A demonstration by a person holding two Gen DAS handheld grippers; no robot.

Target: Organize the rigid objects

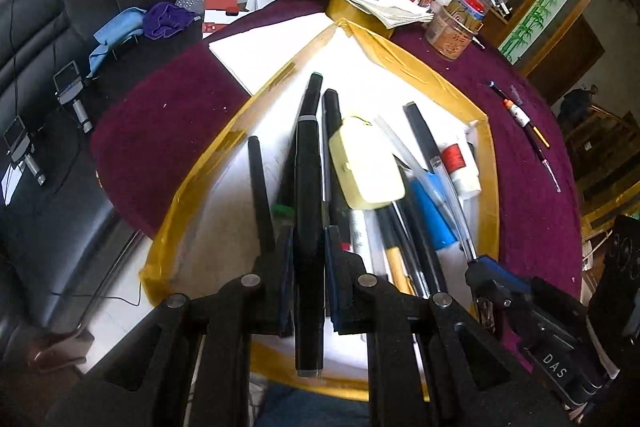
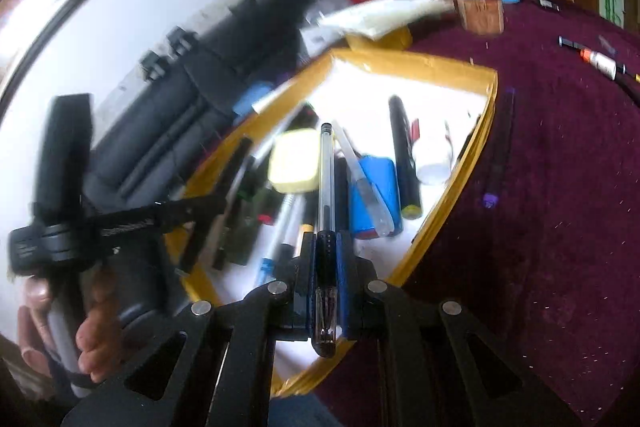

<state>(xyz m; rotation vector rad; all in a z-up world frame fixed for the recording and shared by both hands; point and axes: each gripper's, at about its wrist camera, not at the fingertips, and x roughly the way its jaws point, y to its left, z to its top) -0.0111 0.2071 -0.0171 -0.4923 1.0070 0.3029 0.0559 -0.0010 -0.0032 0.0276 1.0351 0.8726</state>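
The left gripper (image 1: 310,247) is clamped on a thick black marker with a grey band (image 1: 308,227), which runs lengthwise between its blue-padded fingers (image 1: 332,259) above the shallow white tray with a yellow-taped rim (image 1: 192,183). The right gripper (image 2: 326,255) is closed tight around a clear ballpoint pen with a black grip (image 2: 326,187), pointing toward 12 o'clock over the same tray (image 2: 452,195). Inside the tray lie black markers, a pale yellow rounded-square block (image 1: 366,167), a blue cylinder (image 1: 434,219) and a small white bottle with a red label (image 1: 460,167). The tray rests on a maroon cloth-covered tabletop (image 1: 532,187), where a thin black-and-orange pen (image 1: 520,115) lies at 2 o'clock.
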